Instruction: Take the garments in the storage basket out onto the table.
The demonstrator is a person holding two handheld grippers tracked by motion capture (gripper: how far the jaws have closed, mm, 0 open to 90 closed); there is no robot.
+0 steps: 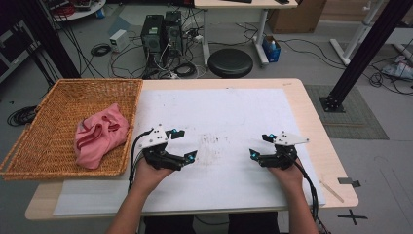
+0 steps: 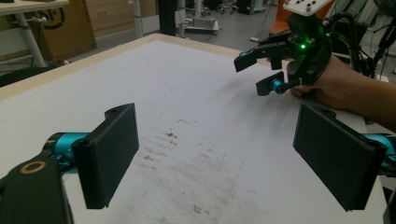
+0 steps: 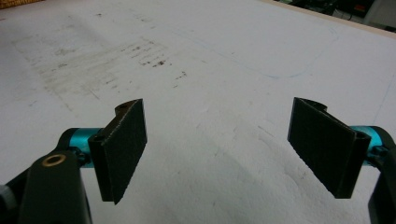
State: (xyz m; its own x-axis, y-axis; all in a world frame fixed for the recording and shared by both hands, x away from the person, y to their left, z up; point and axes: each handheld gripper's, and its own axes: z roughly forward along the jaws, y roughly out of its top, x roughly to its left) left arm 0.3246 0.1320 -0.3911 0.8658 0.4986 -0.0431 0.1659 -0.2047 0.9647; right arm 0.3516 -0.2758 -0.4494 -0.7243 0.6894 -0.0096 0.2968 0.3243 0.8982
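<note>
Tongs held apart over the white sheet: left tongs and right tongs both gape wide, gripping nothing, on a wooden surface. Beside them, a basket holds a pink cloth.

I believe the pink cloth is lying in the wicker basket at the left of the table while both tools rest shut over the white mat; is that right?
Not quite: both tools are open, not shut. The pink cloth does lie in the wicker basket, but the left tool and right tool each have their jaws spread wide with nothing between them, as the two gripper views show, over the white mat.
</note>
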